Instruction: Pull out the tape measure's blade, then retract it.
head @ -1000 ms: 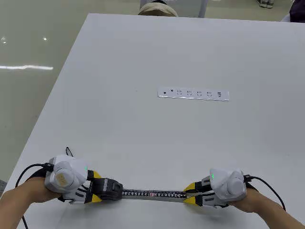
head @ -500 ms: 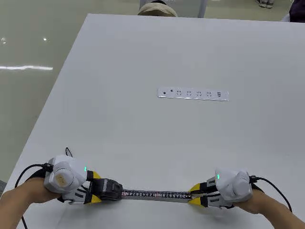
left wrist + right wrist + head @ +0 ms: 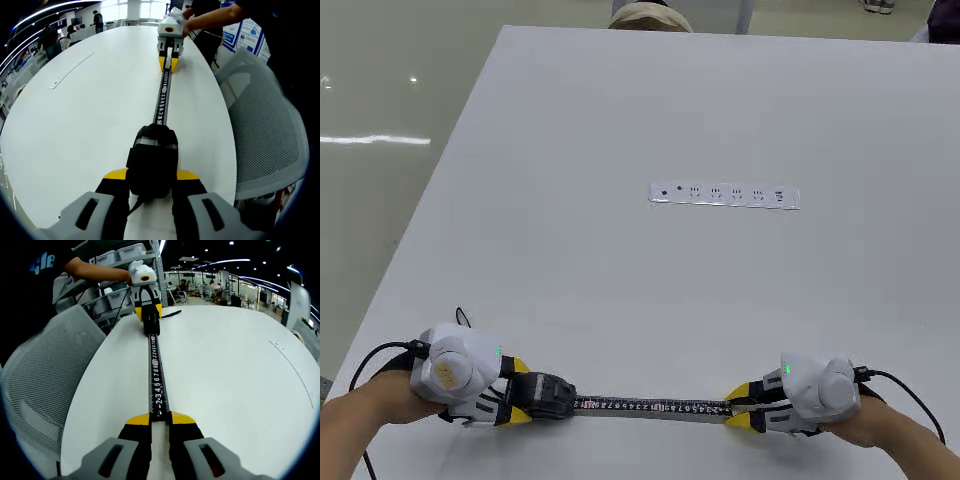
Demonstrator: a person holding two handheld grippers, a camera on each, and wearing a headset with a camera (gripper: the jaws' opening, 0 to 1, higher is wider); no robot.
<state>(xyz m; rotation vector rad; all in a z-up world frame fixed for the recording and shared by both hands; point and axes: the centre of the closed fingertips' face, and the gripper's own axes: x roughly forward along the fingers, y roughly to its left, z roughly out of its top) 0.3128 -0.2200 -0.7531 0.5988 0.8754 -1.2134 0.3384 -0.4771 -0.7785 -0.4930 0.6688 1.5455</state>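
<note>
**Clerk:** Item and position?

**Keeper:** Tape measure, black case [image 3: 552, 396]. It lies on the worktop [image 3: 620, 120], well on the person's side of the power strip [image 3: 724, 196] and off to its left. The left tongs [image 3: 525, 392] are pressed onto the case from both sides. The blade [image 3: 650, 406] is drawn out rightward, parallel to the strip, and the right tongs [image 3: 738, 406] pinch its end.

**Clerk:** Step in hand, and handling?

**Keeper:** Judged to be the draw-out, well along. Case to be held flat. Pull to run straight along the blade's own line, low over the worktop, so it neither buckles nor slips the pinch. For the return, the end is best walked back, not let fly.

**Clerk:** Markings?

**Keeper:** Blade: printed scale, digits 2 to 9 legible in the right gripper view. Case: no brand legible.
</note>
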